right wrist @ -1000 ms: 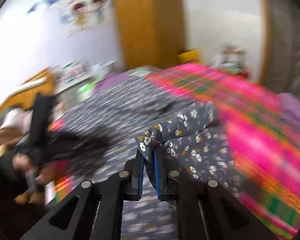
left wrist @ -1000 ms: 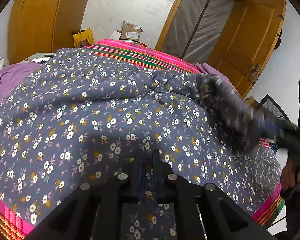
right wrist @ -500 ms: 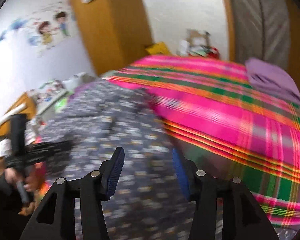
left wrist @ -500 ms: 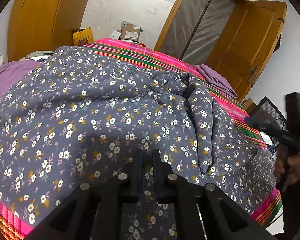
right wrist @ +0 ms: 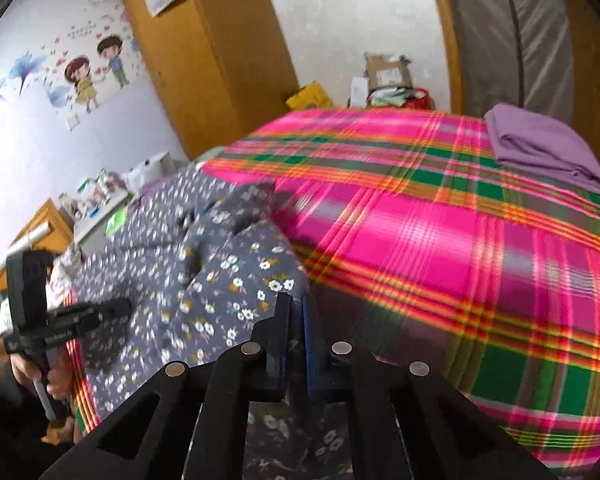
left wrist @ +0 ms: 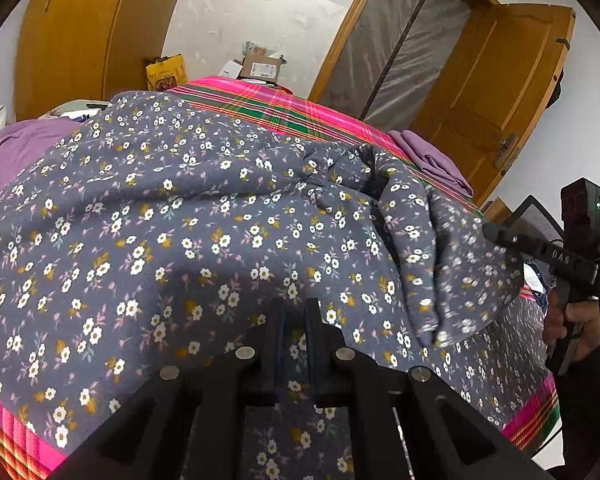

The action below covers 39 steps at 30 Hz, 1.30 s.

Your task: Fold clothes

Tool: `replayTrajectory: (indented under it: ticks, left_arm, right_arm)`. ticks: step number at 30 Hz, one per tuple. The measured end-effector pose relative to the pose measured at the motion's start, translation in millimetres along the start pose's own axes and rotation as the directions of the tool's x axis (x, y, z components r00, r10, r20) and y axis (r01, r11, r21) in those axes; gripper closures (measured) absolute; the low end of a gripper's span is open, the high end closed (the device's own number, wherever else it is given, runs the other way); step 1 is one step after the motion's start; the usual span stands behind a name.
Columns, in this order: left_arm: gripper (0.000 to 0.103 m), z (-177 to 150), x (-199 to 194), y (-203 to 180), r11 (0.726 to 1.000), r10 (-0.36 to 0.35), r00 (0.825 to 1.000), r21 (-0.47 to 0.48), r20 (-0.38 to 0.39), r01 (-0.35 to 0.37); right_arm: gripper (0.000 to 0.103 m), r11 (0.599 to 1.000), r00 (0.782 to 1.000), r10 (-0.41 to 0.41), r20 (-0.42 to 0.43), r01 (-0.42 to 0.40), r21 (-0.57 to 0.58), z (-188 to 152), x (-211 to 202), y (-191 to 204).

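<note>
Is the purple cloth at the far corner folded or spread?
Folded: purple cloth lies as a compact stacked rectangle with layered edges on the plaid bedspread.

Grey-blue garment with white-and-mustard flowers; pink, green, orange plaid bedspread; plain purple folded cloth at 2 o'clock.
</note>
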State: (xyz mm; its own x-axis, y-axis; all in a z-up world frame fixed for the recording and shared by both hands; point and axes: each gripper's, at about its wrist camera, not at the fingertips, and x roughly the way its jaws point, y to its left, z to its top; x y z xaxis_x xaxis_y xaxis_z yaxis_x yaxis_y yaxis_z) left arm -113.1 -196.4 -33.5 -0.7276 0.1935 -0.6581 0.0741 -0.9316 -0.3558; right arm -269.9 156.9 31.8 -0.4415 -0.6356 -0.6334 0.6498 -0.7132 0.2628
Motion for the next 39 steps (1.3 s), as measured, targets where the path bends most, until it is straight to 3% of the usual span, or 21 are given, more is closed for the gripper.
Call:
replayTrajectory:
  ticks: [8, 12, 14, 15, 17, 18, 21, 32, 36, 39]
  left_arm:
    - [0.095, 0, 1, 1, 1.0, -0.006, 1.0, -0.007, 0.0, 0.006]
    - [0.095, 0, 1, 2, 1.0, -0.007, 1.0, -0.008, 0.0, 0.007]
    - [0.095, 0, 1, 2, 1.0, -0.006, 1.0, -0.007, 0.001, 0.006]
    - [0.095, 0, 1, 2, 1.0, -0.005, 1.0, -0.006, 0.0, 0.005]
    - [0.095, 0, 1, 2, 1.0, -0.006, 1.0, -0.006, 0.0, 0.006]
    - [0.095, 0, 1, 1, 1.0, -0.005, 1.0, -0.006, 0.001, 0.005]
    - [0.095, 0, 1, 1, 1.0, -0.004, 1.0, -0.004, 0.001, 0.004]
    - [0.094, 0, 2, 1, 1.0, -0.006, 1.0, -0.005, 0.001, 0.006]
    - [0.094, 0, 1, 2, 1.0, -0.009, 1.0, -0.007, 0.001, 0.009]
    - [0.094, 0, 1, 3, 1.0, -0.012, 1.0, -0.009, 0.001, 0.012]
  right_arm:
    - [0.103, 0.985, 0.984, -0.12, 0.129, 0.102, 0.137, 17, -37, -45]
    - [0.098, 0.994, 0.998, -0.04, 0.05, 0.035, 0.099, 16, -30, -46]
    - [0.081, 0.997, 1.0, 0.008, -0.008, -0.007, 0.076, 11, -19, -41]
    - [0.065, 0.998, 0.999, 0.028, -0.04, -0.026, 0.063, 7, -11, -38]
    - [0.062, 0.998, 0.994, 0.056, -0.095, -0.052, 0.044, 1, 4, -32]
    - [0.063, 0.997, 0.99, 0.063, -0.122, -0.058, 0.045, -2, 12, -30]
    - [0.097, 0.997, 0.985, 0.07, -0.16, -0.067, 0.027, -10, 26, -23]
    - [0.099, 0.999, 0.999, -0.037, 0.027, 0.036, 0.032, 6, -10, -26]
    - [0.099, 0.989, 0.987, -0.109, 0.12, 0.095, 0.112, 16, -31, -45]
    - [0.099, 0.969, 0.962, -0.194, 0.19, 0.158, 0.189, 23, -53, -63]
